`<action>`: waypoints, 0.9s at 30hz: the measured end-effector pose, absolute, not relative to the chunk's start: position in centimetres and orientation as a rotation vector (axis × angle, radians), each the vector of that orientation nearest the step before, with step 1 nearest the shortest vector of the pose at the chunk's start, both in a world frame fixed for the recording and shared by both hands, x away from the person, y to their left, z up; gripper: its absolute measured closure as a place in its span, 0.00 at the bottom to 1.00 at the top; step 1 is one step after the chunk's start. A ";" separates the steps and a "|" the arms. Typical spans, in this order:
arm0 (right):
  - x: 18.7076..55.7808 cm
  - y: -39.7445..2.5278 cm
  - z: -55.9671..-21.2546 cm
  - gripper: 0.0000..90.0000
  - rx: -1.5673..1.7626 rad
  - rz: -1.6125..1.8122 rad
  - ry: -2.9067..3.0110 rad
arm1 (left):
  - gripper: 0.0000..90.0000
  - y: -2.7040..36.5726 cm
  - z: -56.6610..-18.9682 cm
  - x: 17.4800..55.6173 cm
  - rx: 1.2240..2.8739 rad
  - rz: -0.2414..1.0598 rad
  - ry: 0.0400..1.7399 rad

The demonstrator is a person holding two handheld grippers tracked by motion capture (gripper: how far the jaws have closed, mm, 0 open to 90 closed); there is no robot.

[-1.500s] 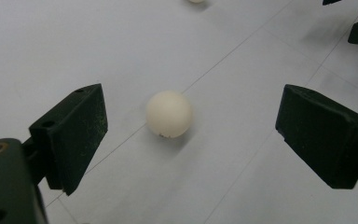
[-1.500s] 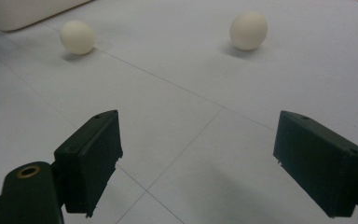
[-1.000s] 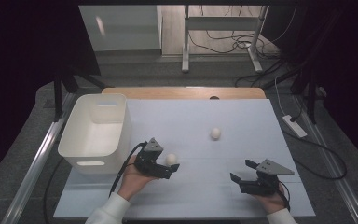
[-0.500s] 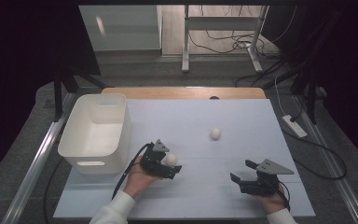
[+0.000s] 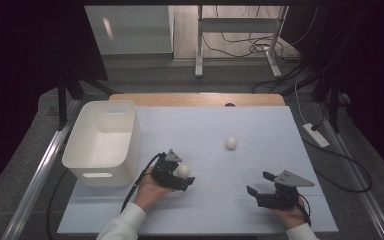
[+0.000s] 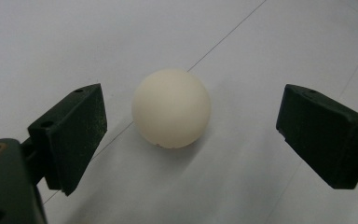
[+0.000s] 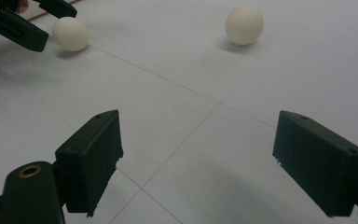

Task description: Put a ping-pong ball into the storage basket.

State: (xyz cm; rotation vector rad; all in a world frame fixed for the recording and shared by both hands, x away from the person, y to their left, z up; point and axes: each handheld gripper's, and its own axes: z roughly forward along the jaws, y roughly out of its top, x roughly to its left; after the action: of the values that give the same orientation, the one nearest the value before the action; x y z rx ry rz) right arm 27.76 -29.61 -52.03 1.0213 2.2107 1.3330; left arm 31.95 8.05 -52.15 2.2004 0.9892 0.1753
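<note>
— Beside the white bin (image 5: 103, 142), just off its right wall, what is the left claw (image 5: 182, 176) doing?

— It is sitting low on the table (image 5: 260, 125) with its jaws spread wide on either side of a white ball (image 6: 171, 108). The ball is resting on the table between them, and neither jaw is touching it; a clear gap is showing on each side.

— And the right claw (image 5: 260, 189)?

— It is lying well to the right of the bin, near the table's front edge, jaws wide apart and holding nothing.

— Is anything sitting in the bin?

— Nothing that I can make out; its inside is looking bare.

— So how far along is the work?

— Early, I am judging. The near ball is bracketed but not gripped, so closing, lifting and carrying it left to the bin are all remaining. A second ball (image 5: 231, 143) is lying farther out, well to the right of the bin, and is waiting its turn too.
</note>
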 end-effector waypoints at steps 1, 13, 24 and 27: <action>27.8 -29.6 -52.0 0.17 1.022 1.333 2.211 | 0.11 8.0 -52.2 32.0 2.206 0.172 0.989; 27.8 -29.6 -52.1 0.17 1.021 1.332 2.215 | 0.18 8.2 -52.6 32.5 2.192 0.164 1.010; 27.8 -29.6 -52.0 0.17 1.021 1.326 2.217 | 0.35 8.4 -52.7 32.6 2.181 0.148 1.005; 27.8 -29.6 -52.0 0.17 1.018 1.327 2.214 | 0.42 8.3 -52.7 32.6 2.196 0.150 0.997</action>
State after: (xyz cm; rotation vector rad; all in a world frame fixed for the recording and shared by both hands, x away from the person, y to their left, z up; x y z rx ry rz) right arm 27.76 -29.59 -52.01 1.0177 2.2136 1.3273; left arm 32.59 8.35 -52.70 2.1962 0.9968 0.1496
